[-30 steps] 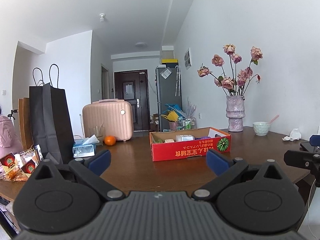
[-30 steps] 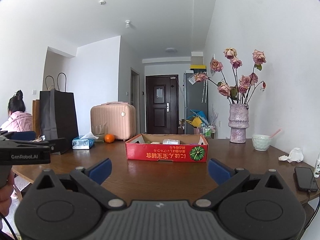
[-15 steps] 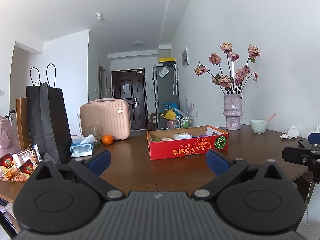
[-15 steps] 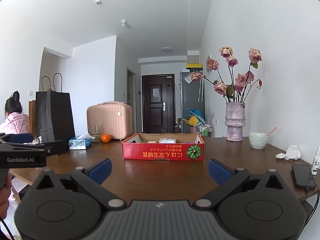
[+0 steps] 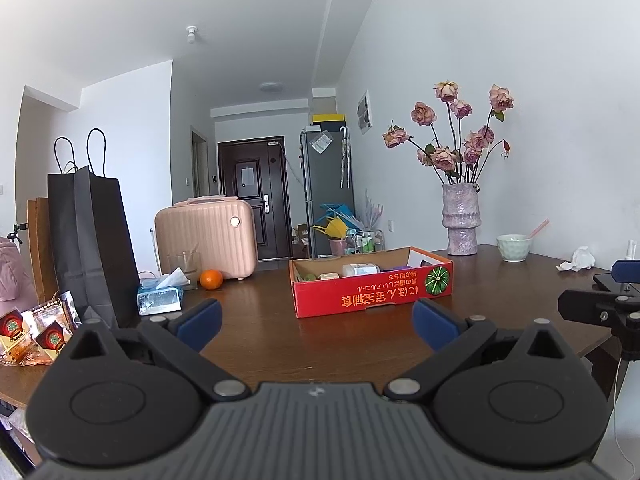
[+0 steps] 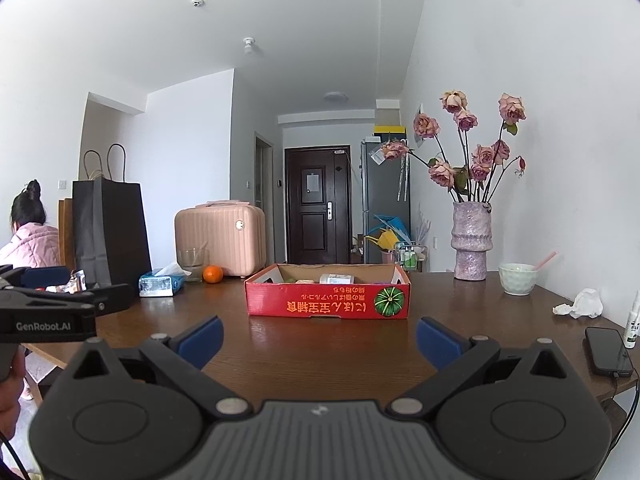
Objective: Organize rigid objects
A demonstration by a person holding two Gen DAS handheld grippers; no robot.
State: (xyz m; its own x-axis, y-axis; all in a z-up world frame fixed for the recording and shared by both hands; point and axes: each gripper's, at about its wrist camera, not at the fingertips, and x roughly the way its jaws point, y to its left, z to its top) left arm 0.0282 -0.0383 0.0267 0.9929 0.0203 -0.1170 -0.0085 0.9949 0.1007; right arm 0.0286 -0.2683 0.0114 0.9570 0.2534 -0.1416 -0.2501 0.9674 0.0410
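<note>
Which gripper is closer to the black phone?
Right. The right gripper hangs just left of the phone; the left gripper is farther left, past the right one.

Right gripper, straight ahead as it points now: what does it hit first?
Probably the red cardboard box: it sits centred between the open right gripper fingers, with only bare table before it. Depth is unclear.

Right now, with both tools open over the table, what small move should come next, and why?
Probably ease the right tool forward toward the red box. Both tools are open and empty, the left tool too, and the box sits straight ahead with items inside.
</note>
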